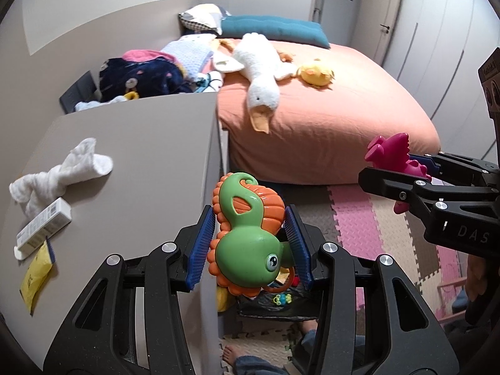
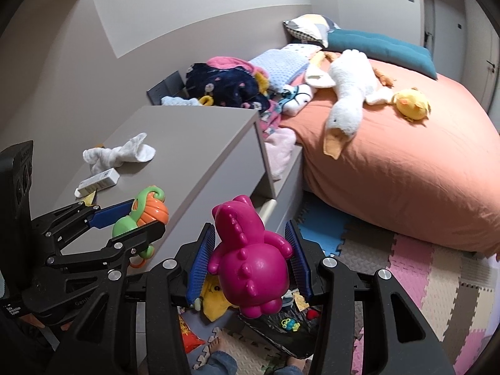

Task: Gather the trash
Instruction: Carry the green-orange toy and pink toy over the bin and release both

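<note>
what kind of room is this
Most likely a child's bedroom: a bed with an orange sheet, a plush goose lying on it, and coloured foam puzzle mats covering the floor.

Soft even light, fisheye-warped edges

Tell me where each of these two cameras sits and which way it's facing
Left wrist: sits on the left tool, looking forward and down past the green seahorse toy it grips, over the dresser toward the bed; the right tool and a bare foot show.
Right wrist: sits on the right tool, looking down past its magenta dinosaur toy toward the same bed; the left tool shows.
Shared: dresser, bed, white goose plush, both toys.
</note>
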Tool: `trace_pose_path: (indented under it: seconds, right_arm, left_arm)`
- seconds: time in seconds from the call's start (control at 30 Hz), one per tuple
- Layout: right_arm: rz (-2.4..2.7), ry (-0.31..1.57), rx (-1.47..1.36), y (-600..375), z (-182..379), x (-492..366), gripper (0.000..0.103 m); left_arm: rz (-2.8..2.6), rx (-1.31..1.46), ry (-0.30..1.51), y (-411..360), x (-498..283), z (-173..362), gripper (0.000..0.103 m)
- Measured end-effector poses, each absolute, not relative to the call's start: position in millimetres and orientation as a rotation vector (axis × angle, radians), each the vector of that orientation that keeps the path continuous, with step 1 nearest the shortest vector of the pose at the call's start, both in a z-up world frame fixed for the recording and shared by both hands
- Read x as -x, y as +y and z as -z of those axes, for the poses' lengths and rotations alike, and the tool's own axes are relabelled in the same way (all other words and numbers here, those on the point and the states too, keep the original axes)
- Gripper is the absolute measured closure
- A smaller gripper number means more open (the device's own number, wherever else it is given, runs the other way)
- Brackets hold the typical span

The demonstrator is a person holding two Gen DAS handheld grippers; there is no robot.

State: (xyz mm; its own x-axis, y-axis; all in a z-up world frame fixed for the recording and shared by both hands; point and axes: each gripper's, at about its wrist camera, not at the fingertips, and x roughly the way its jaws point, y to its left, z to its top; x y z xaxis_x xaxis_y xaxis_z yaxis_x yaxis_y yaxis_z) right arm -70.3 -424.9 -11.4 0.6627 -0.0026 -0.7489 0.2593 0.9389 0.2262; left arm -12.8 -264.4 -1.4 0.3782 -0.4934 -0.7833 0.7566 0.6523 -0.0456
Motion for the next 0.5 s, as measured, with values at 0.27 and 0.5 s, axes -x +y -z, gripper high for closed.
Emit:
trace_pose_path:
  seconds: [0.27,0.5]
  right_arm:
    - [0.198,0.836,-0.355,-442.1,14.4,85.4,0.055]
    - [0.248,0.811,-0.399,-459.1,13.8,96.9,0.03]
  left_arm:
    - [0.885,-0.386,0.873,-283.7,23.4,7.2,0.057]
    - [0.896,-0.418,0.928,-289.9,27.2,17.7,0.006]
